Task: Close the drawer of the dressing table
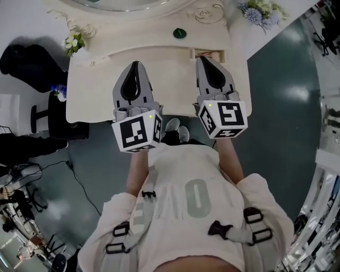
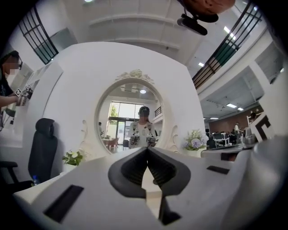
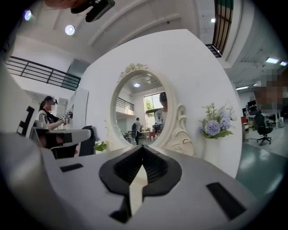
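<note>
1. The drawer (image 1: 209, 53) is a little open, in the raised back part of the bench (image 1: 101, 85), on its right side. Something reddish shows inside it.
2. The left gripper (image 1: 136, 66) and the right gripper (image 1: 205, 59) both have their jaws together, with nothing between them. In the head view the right tip lies just before the drawer front. I cannot tell if it touches.
3. The closed tip is narrow. If it presses on a corner of the front, I think it may slip off, or the drawer may go in crooked and jam.
4. A too strong push may shake the bench and upset the purple flowers (image 1: 259, 11) near the right back corner.
5. Around are a green round thing (image 1: 179, 33), a small plant (image 1: 74, 41), the oval mirror (image 2: 130, 117) and a black chair (image 1: 52, 114). Nothing seems to stand in the way of the push.
</note>
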Tool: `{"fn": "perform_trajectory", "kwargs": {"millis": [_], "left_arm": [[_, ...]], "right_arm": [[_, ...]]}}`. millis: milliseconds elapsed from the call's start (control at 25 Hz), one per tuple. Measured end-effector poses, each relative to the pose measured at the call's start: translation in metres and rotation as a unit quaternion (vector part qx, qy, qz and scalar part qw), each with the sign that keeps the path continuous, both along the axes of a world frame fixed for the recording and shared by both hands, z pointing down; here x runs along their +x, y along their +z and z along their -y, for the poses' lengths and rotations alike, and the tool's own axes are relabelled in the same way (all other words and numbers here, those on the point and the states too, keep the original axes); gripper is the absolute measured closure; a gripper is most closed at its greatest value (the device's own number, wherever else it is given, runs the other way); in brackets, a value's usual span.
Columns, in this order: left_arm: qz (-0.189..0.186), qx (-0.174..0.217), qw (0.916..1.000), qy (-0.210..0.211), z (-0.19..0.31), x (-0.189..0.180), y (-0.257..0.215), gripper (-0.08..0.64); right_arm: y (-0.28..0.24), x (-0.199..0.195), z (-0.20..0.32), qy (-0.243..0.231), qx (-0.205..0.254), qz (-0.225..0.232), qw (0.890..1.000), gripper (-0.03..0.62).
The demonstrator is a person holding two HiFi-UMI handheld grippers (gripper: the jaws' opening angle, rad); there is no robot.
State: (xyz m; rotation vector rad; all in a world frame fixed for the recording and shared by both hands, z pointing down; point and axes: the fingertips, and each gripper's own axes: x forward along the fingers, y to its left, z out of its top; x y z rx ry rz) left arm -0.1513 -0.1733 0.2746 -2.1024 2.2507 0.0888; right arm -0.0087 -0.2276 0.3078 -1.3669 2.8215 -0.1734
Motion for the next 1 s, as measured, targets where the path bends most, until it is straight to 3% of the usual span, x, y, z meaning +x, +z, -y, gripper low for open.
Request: {"fn": "perform_trajectory", "kwargs": {"millis": [200,400,680,920,960,1000], "left_arm": [[0.002,0.005,0.9982,0.060,0.032,0.014,-0.006,0.540],[0.008,0.012,0.9956,0.092,0.050,0.019,-0.009,0.541],[0.007,0.019,0.9934,0.113,0.064,0.017,-0.016,0.540],[0.007,0.017,0.9932,0.115,0.068,0.010,-0.015,0.540],[0.007,0.016,0.9931,0.116,0.068,0.009,-0.014,0.540],[0.006,0.016,0.9930,0.116,0.068,0.008,-0.014,0.540]], "right_arm": [[-0.004,0.025,0.011,0.068,0.000,-0.005,0.998,0.583],[-0.011,0.035,0.013,0.105,0.013,-0.015,0.994,0.583],[-0.013,0.039,0.017,0.129,0.010,-0.009,0.992,0.583],[-0.010,0.029,0.024,0.116,-0.004,0.000,0.993,0.583],[-0.009,0.027,0.026,0.109,-0.010,0.003,0.994,0.530],[-0.006,0.024,0.027,0.101,-0.018,0.004,0.995,0.430]]}}
